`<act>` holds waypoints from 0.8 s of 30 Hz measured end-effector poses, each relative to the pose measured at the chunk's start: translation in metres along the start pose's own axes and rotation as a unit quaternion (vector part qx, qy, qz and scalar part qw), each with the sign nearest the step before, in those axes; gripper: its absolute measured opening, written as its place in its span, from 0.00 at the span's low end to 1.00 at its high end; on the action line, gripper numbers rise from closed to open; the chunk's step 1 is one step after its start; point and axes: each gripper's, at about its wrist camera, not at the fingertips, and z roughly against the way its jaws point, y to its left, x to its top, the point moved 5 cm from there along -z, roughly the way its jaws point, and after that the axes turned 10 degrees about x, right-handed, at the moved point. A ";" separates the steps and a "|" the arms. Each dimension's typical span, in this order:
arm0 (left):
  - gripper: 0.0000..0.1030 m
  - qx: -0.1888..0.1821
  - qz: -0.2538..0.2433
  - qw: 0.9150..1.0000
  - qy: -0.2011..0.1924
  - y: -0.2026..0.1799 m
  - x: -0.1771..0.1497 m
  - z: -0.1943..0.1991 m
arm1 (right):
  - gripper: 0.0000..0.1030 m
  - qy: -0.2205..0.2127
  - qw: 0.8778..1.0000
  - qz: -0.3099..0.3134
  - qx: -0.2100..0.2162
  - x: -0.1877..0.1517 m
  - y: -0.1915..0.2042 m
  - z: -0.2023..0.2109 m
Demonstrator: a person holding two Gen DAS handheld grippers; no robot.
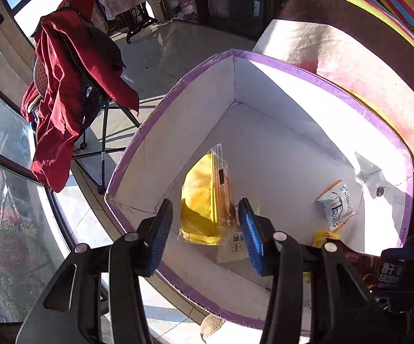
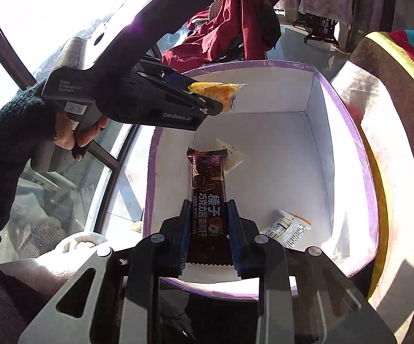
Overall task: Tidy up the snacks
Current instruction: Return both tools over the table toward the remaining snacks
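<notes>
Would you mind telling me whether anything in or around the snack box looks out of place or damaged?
Nothing looks spilled or damaged. The white box holds a loose white packet. The left gripper has its jaws apart around a yellow snack; the right gripper grips a brown bar.

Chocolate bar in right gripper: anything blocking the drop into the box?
Nothing visible. The chocolate bar, clamped in the right gripper, hangs over bare floor of the open box. The left gripper, yellow packet at its tip, sits farther back.
</notes>
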 end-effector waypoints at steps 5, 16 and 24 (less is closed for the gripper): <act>0.95 0.015 0.042 0.997 -0.059 0.010 0.019 0.036 | 0.55 -0.066 0.998 -0.020 0.004 -0.006 -0.012 0.055; 0.98 -0.193 0.053 0.951 -0.236 -0.116 0.118 0.166 | 0.64 -0.229 0.948 -0.139 -0.170 -0.135 -0.072 0.253; 0.98 -0.331 -0.089 0.911 -0.230 -0.312 0.158 0.226 | 0.71 -0.290 0.821 -0.347 -0.348 -0.277 -0.142 0.363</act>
